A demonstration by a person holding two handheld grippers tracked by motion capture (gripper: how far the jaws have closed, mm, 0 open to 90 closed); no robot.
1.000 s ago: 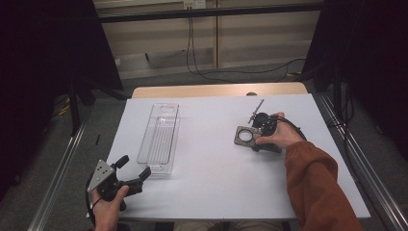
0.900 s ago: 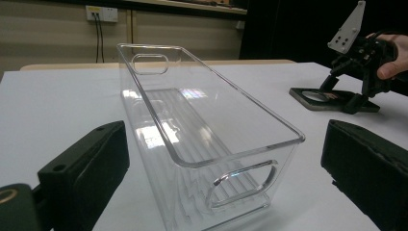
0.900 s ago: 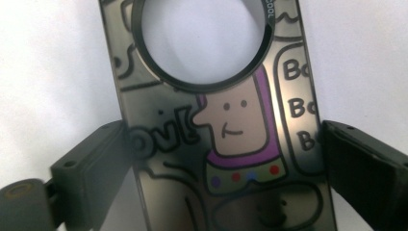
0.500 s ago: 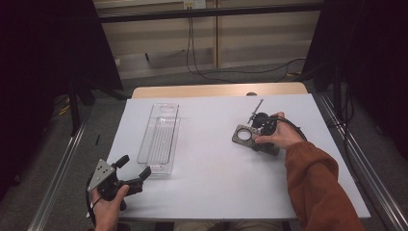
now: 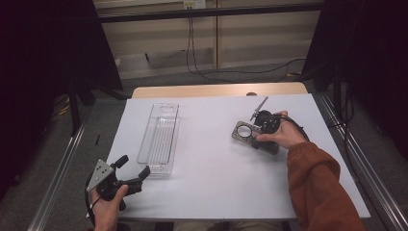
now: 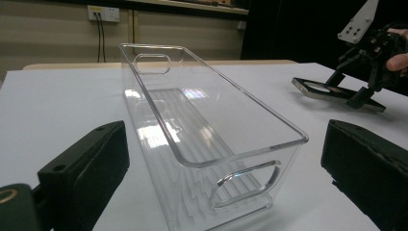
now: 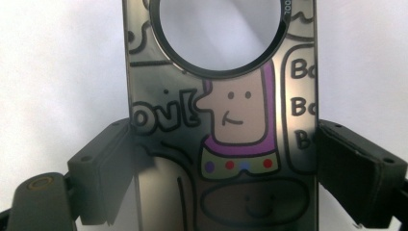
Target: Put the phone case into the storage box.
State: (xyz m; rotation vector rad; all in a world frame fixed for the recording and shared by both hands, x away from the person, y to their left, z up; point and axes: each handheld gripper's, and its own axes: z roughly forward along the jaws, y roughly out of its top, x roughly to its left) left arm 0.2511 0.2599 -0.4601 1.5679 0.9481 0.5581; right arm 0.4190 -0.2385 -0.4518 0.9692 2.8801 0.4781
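– Logging item one: phone case [image 5: 248, 134], dark and glossy, cartoon print, round camera hole. Location?

– Right half of the white table [image 5: 207, 192], well apart from the bin. The right gripper [image 5: 256, 136] straddles it, one jaw on each long edge. In the right gripper view the jaws look pressed against both edges, so I enter it as gripped.

– Change since the last count?

– Small. The case has turned a little and edged toward the far side of the table. From the left gripper view, the end with the hole looks slightly raised off the surface. Judgement: the pick-up is just starting and the carry has not begun.

– Item two: containers.

– One clear plastic bin [image 5: 161, 134], long and narrow, ribbed floor, a handle slot at each end. It lies lengthwise on the left half of the table.

– Contents?

– Nothing in it. The bare floor shows through the walls.

– Item three: left gripper [image 5: 134, 164].

– Near corner of the table, in the same place as at the last count, just beside the near end of the bin. Jaws spread wide, holding nothing. They are aimed along the bin, wider apart than its end wall.

– Meaning for the job?

– Probably the case goes into the bin, with the left gripper ready to steady it.
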